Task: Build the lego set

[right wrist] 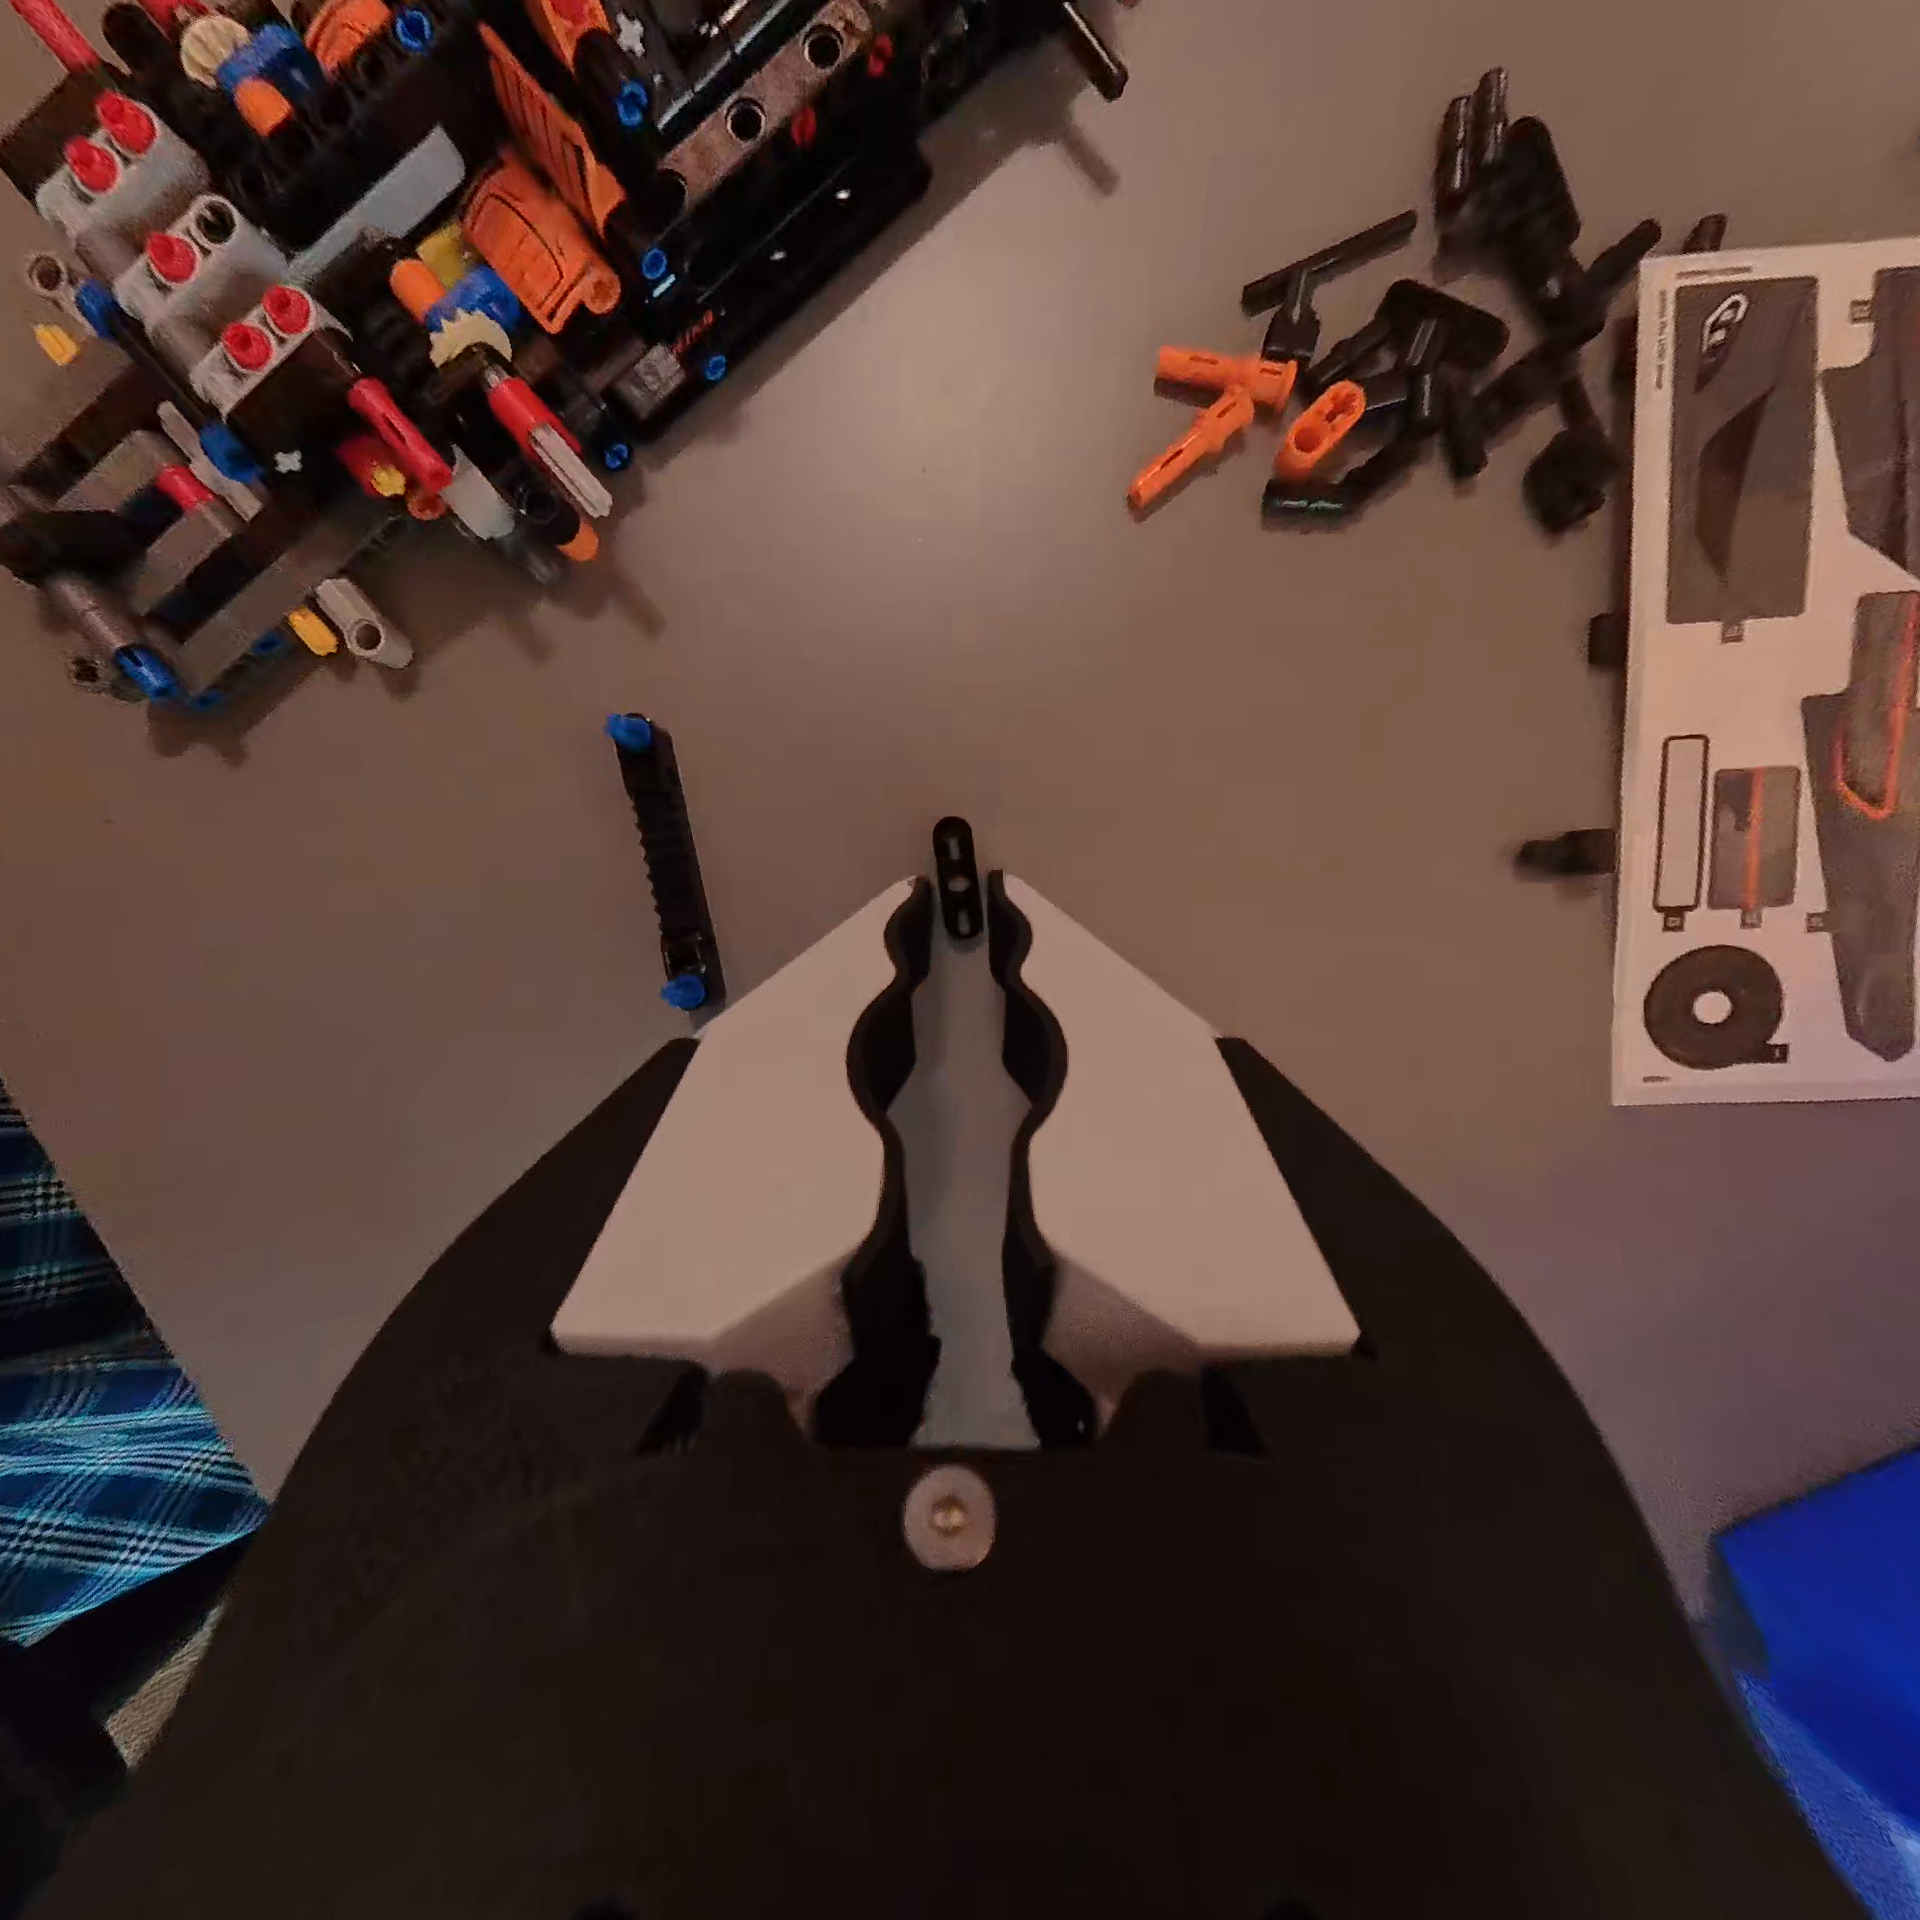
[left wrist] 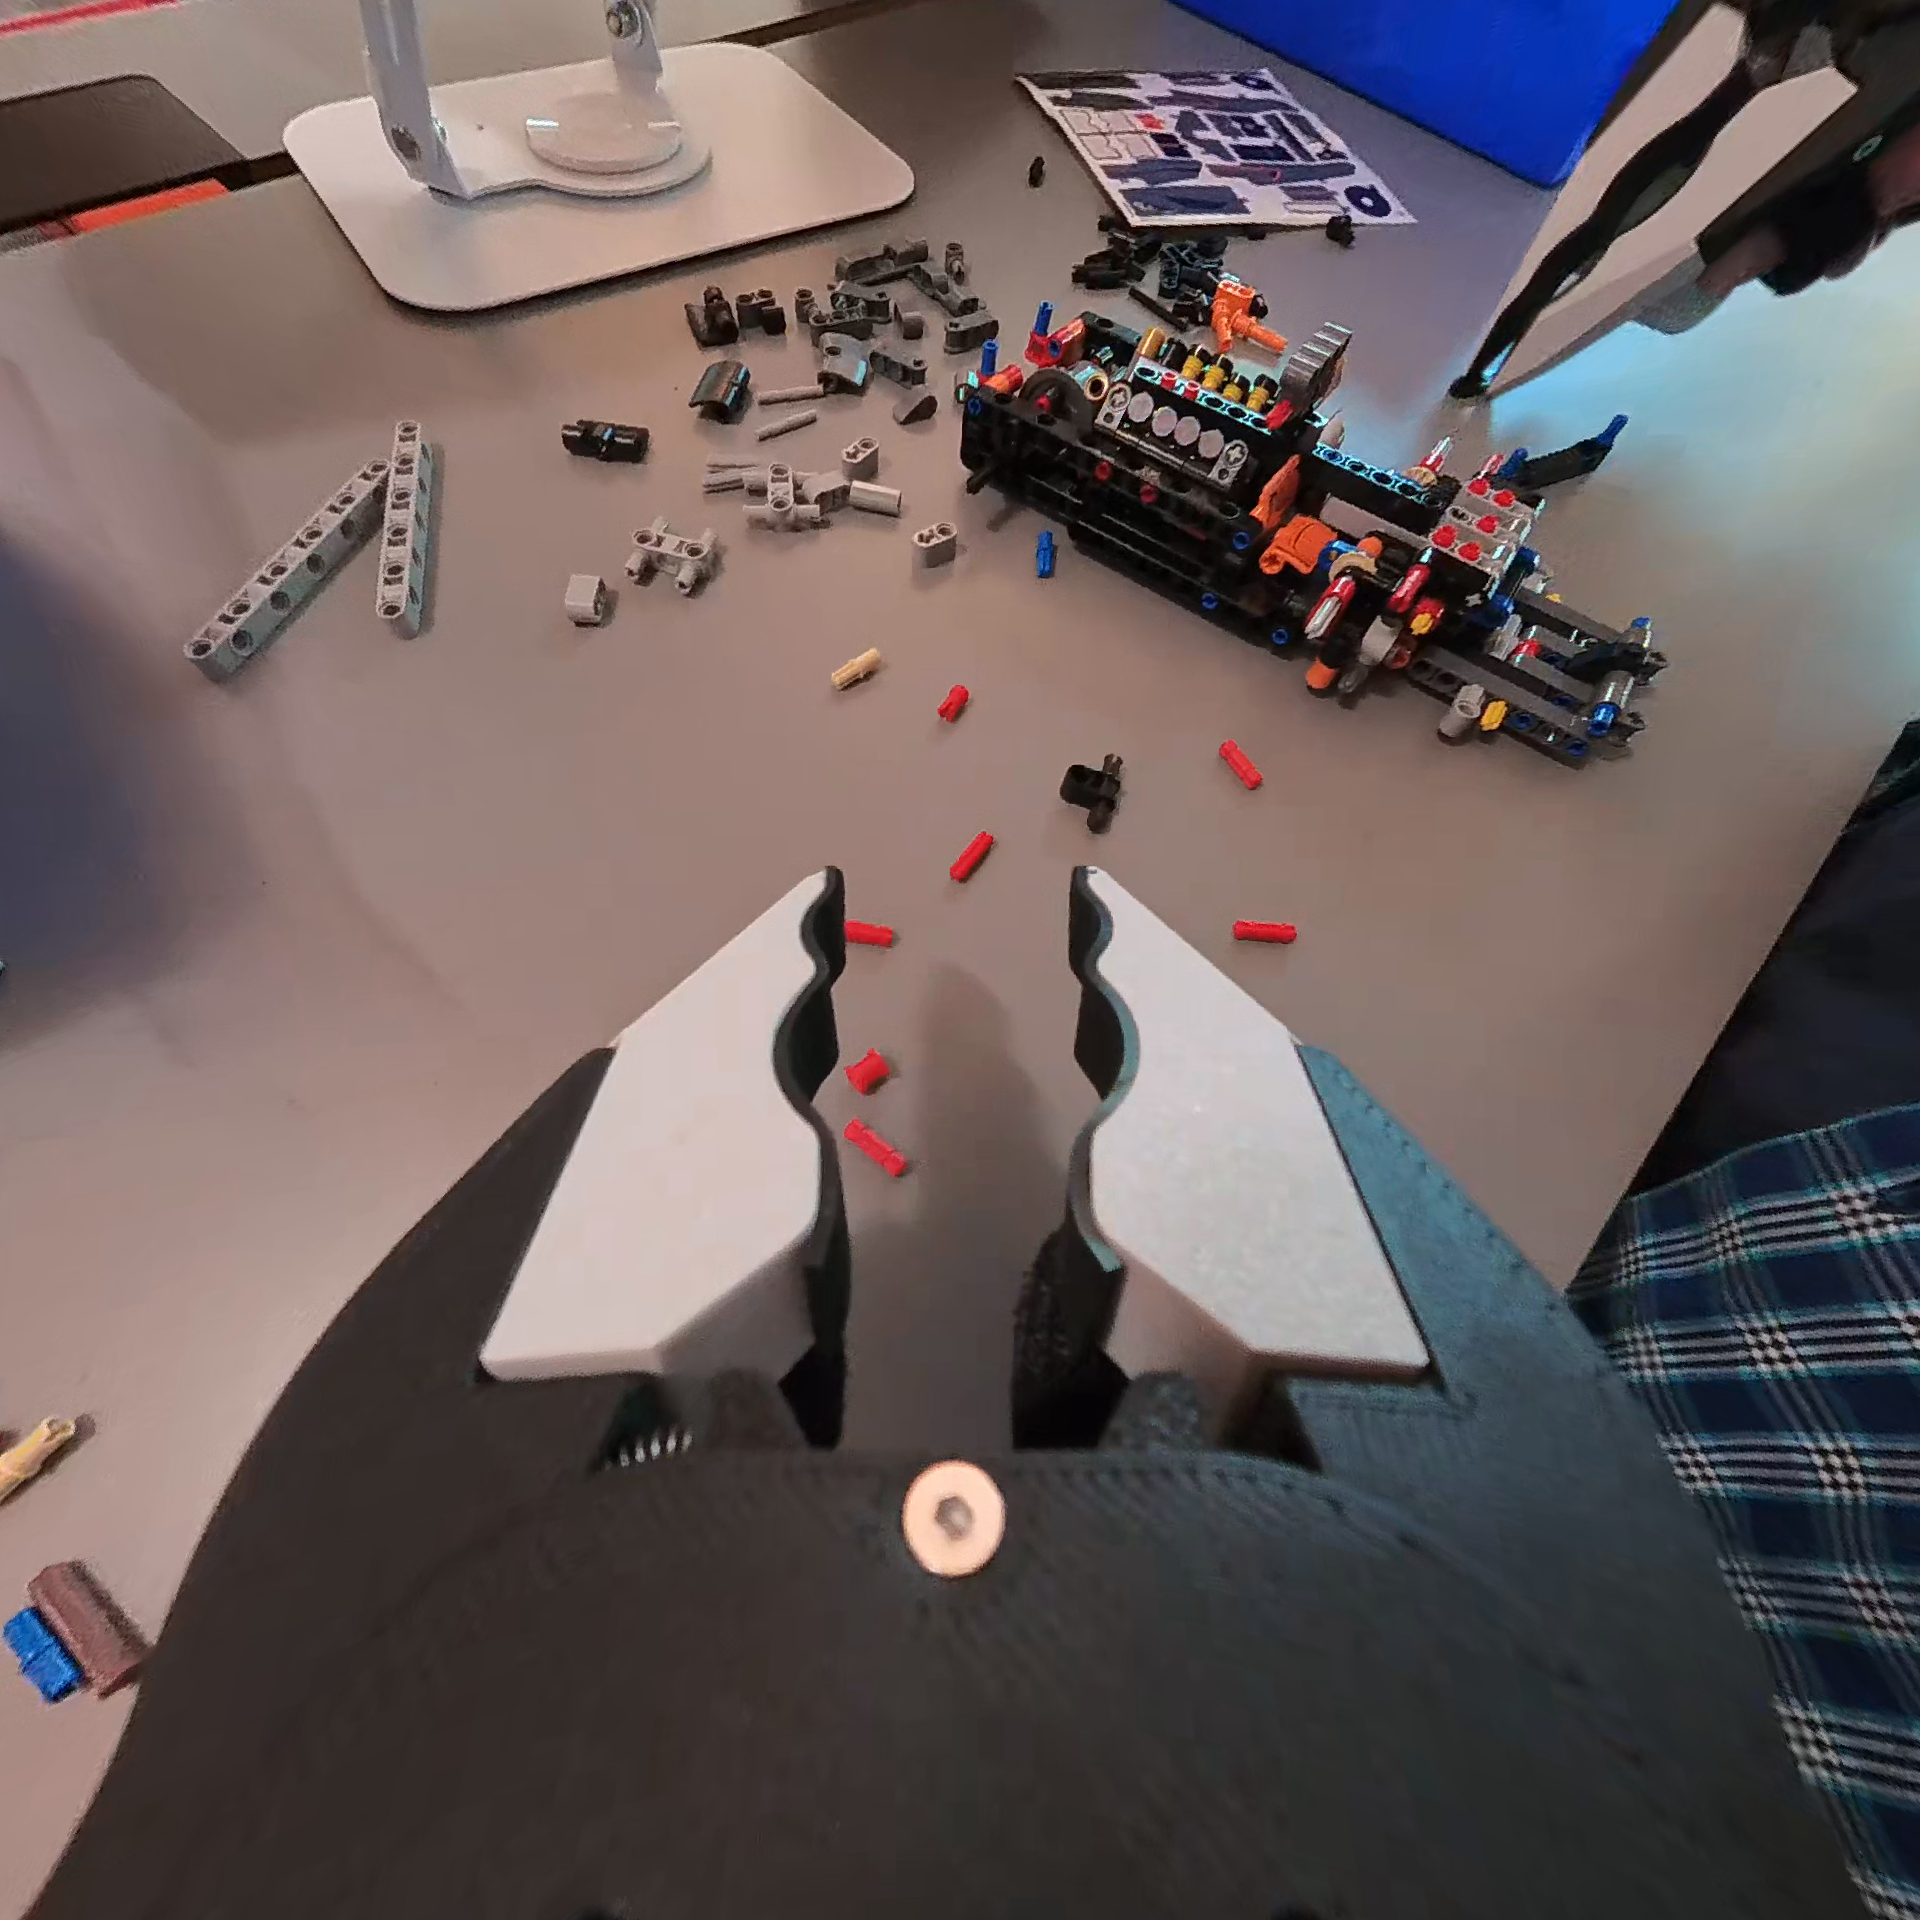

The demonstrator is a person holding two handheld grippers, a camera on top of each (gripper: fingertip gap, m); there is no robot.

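Note:
A part-built black lego chassis (left wrist: 1288, 499) with orange, red and blue parts lies on the grey table; it fills the upper left of the right wrist view (right wrist: 343, 291). My left gripper (left wrist: 956, 883) is open and empty, low over several loose red pins (left wrist: 970, 856). A small black connector (left wrist: 1093, 788) lies just ahead of it. My right gripper (right wrist: 954, 883) is shut on a thin black beam (right wrist: 953, 878) that sticks out past its tips. A black beam with blue pins (right wrist: 665, 860) lies to its left. The right gripper also shows in the left wrist view (left wrist: 1475, 384).
Grey beams (left wrist: 322, 545) and piles of grey and black pieces (left wrist: 831, 343) lie beyond the left gripper. A white monitor stand (left wrist: 592, 166), a sticker sheet (right wrist: 1777, 675), orange pins (right wrist: 1216, 405), black parts (right wrist: 1507, 312) and a blue box (right wrist: 1829, 1621) are around. A plaid sleeve (left wrist: 1787, 1403) is at right. My right fingertips sit around 35 cm from my left ones. The small black connector (left wrist: 1093, 788) sits 7 cm or so from the ends of my left fingers.

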